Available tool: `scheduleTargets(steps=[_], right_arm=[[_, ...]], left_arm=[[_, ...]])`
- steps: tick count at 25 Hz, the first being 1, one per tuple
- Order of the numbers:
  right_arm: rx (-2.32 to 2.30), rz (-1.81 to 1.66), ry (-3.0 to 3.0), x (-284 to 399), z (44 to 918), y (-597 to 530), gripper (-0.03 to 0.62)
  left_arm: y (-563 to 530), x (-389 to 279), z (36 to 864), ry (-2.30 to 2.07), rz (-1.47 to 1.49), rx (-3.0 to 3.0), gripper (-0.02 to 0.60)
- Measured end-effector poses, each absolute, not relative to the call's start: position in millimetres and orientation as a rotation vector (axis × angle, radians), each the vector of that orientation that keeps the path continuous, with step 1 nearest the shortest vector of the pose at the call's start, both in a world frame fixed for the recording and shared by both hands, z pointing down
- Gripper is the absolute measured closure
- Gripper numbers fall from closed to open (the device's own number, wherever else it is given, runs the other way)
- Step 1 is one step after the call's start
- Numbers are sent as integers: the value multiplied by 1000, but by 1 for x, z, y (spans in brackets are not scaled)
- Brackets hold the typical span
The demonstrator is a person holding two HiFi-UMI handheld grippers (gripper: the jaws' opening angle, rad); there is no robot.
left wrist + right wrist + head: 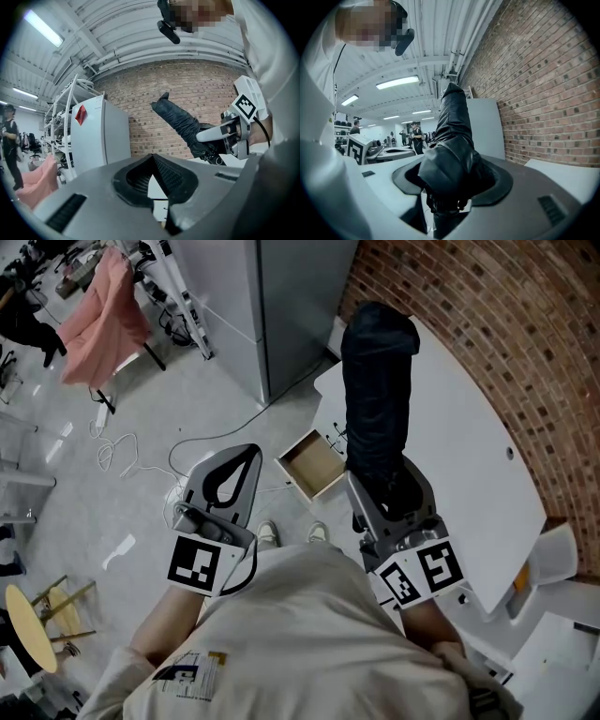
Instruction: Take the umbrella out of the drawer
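Observation:
A black folded umbrella (378,399) sticks forward, held up off the table, out of my right gripper (389,488), whose jaws are shut on its lower end. In the right gripper view the umbrella (452,140) fills the gap between the jaws of the right gripper (450,187). The small wooden drawer (314,465) stands pulled open below, and its inside shows nothing. My left gripper (251,454) is held to the left of the drawer, shut, with nothing in it. In the left gripper view the tips of the left gripper (152,157) meet, and the umbrella (180,123) shows at the right.
A white table (469,456) runs along a brick wall (506,324) on the right. A grey cabinet (272,306) stands behind the drawer. A pink cloth (103,310) hangs at the far left, cables (122,451) lie on the floor, and a wooden stool (28,624) stands near left.

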State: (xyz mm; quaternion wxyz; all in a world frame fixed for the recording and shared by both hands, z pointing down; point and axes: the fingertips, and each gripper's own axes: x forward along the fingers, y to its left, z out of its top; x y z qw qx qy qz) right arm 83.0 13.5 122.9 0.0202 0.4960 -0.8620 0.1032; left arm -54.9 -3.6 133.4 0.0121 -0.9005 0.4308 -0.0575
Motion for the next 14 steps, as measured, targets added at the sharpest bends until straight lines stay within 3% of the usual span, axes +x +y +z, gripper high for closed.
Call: scheduleTargets(steps=[14], right_arm=[[1534, 308, -2671, 81, 122, 10, 341]], left_arm=[[-7, -52, 138, 1322, -205, -2818, 574]])
